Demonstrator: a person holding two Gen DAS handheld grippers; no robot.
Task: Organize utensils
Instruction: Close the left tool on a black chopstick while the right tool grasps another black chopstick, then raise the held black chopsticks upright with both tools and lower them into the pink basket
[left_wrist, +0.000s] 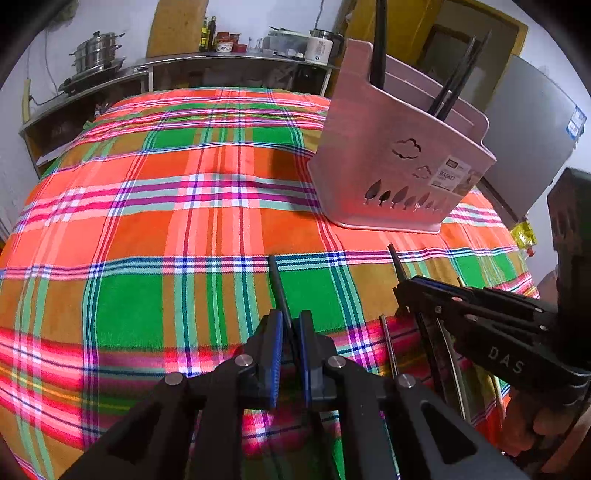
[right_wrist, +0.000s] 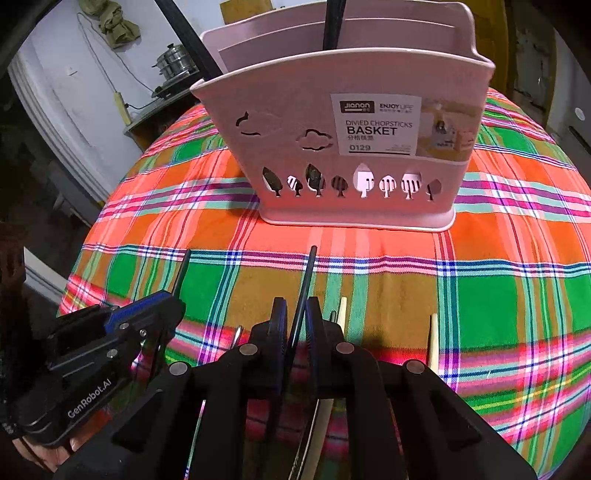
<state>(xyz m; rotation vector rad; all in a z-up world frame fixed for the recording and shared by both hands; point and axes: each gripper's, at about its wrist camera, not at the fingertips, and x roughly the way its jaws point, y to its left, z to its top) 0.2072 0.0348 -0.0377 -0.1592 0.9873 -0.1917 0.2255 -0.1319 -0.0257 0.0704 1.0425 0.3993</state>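
A pink divided chopsticks basket (left_wrist: 399, 155) (right_wrist: 347, 147) stands on the plaid tablecloth (left_wrist: 184, 221) with black chopsticks (left_wrist: 458, 77) standing in it. My left gripper (left_wrist: 290, 325) is shut on a black chopstick (left_wrist: 277, 284) that points toward the basket. My right gripper (right_wrist: 295, 314) is shut on another black chopstick (right_wrist: 306, 280), held just above the cloth in front of the basket. Each gripper shows in the other's view, the right one (left_wrist: 406, 288) beside the left one (right_wrist: 173, 299). Pale chopsticks (right_wrist: 433, 339) and metal utensils (left_wrist: 388, 343) lie under the grippers.
A steel counter (left_wrist: 184, 62) with pots, bottles and a rice cooker runs behind the table. A grey fridge (left_wrist: 535, 129) stands at the right. The tablecloth (right_wrist: 498, 295) spreads wide left of the basket and falls away at the table's edges.
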